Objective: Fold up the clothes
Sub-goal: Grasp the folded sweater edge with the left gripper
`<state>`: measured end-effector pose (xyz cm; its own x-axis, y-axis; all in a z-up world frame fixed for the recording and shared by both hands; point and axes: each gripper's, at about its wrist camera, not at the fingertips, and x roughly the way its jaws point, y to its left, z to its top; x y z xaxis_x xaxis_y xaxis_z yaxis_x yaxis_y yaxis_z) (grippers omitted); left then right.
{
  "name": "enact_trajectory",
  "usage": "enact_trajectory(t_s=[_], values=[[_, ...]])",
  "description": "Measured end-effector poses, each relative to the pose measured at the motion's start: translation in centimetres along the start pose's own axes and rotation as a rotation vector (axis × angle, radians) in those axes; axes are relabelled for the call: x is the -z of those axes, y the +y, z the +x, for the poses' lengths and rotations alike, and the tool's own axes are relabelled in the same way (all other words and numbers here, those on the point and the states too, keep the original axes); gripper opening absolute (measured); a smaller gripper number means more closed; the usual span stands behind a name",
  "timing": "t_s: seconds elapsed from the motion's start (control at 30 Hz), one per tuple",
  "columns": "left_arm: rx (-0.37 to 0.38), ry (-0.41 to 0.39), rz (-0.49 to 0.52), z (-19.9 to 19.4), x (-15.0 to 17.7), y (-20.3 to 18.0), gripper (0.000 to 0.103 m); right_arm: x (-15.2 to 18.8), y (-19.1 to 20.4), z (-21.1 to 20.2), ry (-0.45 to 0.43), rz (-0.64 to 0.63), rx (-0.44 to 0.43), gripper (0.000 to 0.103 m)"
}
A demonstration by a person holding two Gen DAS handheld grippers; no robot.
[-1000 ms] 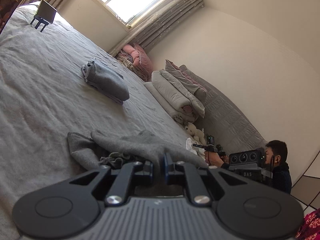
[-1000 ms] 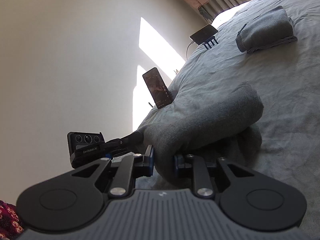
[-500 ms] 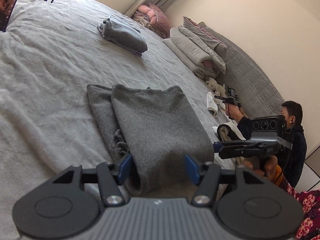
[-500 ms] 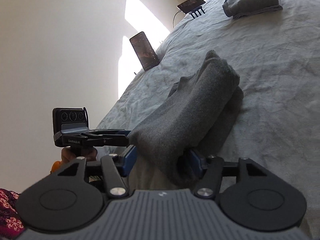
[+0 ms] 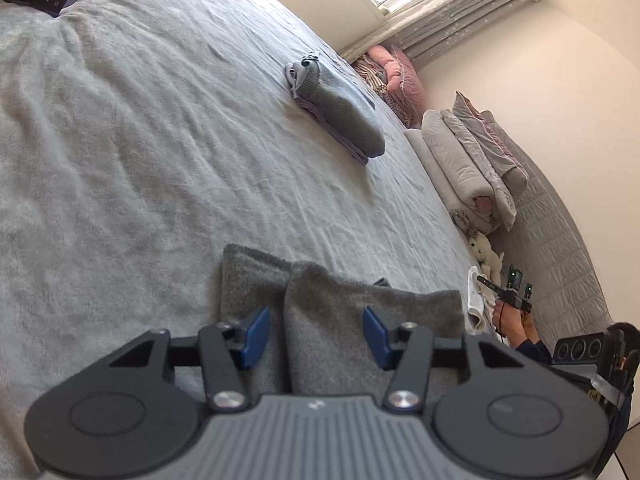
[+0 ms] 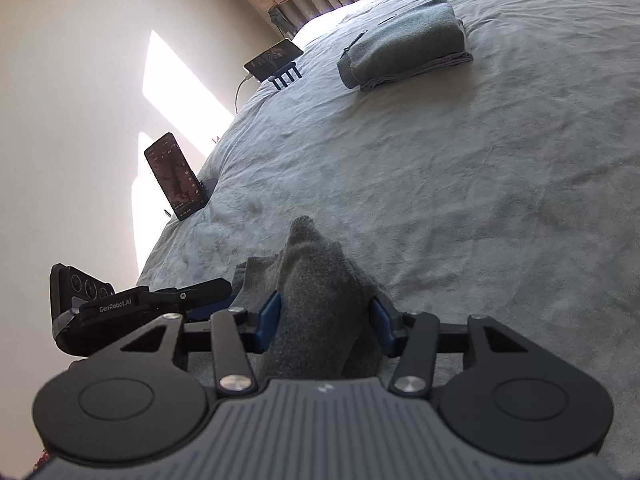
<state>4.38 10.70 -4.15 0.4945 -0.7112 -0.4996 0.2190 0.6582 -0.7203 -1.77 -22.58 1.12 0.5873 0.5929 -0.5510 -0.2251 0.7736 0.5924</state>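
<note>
Left claw [image 5: 316, 330] is held wide open with nothing gripped; the folded grey garment [image 5: 360, 320] lies on the bed [image 5: 140, 160] between and just ahead of its blue pads, its near folded edge in the gap. Right claw [image 6: 326, 318] is likewise spread, the garment's raised fold sitting between its pads; contact cannot be told. A second folded grey garment [image 6: 404, 44] is seen well apart, farther up the bed.

The left gripper [image 5: 314, 334] is black, with two blue-padded fingers [image 5: 256, 334], round discs at either side, silver screws on its link arms and a ribbed grey body. The right gripper [image 6: 326, 320] is built the same. Seen from the right wrist, the left one's side reads "GenRobot.AI" in white, with three round lenses.
</note>
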Motion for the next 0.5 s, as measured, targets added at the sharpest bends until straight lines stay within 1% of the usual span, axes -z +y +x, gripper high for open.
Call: enact_trajectory(t_s=[0.03,0.07,0.1,0.13,0.17,0.23,0.3,0.37,0.43,0.5], values=[[-0.007,-0.002,-0.003,0.4,0.1,0.0,0.034,0.2,-0.1,0.0,-0.013,-0.001,-0.01,0.037],[-0.008,0.002,0.006,0.6,0.3,-0.1,0.023,0.3,-0.2,0.0,-0.025,-0.002,-0.019,0.031],[-0.01,0.002,0.013,0.7,0.5,-0.2,0.013,0.5,-0.2,0.0,-0.038,-0.004,-0.029,0.03],[-0.015,-0.002,0.016,0.7,0.7,-0.2,0.008,0.6,-0.3,0.0,-0.05,-0.005,-0.038,0.027],[-0.021,-0.01,0.014,0.5,0.8,-0.2,0.006,0.7,-0.5,-0.1,-0.061,0.002,-0.068,0.025],[-0.006,-0.068,-0.008,-1.1,0.9,-0.2,0.005,0.2,-0.7,-0.6,-0.076,0.042,-0.219,0.024],[0.028,-0.164,-0.01,-3.5,1.0,-0.6,0.005,-0.6,-0.5,-1.1,-0.084,0.057,-0.35,0.023],[0.049,-0.252,-0.014,-5.5,1.1,-1.0,0.005,-1.6,0.0,-1.2,-0.079,0.055,-0.451,0.023],[0.065,-0.328,-0.02,-7.0,1.3,-1.3,0.005,-2.4,0.0,-0.8,-0.07,0.068,-0.52,0.023],[0.046,-0.334,-0.012,-7.1,1.3,-1.4,0.005,-2.8,-0.9,0.2,-0.05,0.122,-0.535,0.023]])
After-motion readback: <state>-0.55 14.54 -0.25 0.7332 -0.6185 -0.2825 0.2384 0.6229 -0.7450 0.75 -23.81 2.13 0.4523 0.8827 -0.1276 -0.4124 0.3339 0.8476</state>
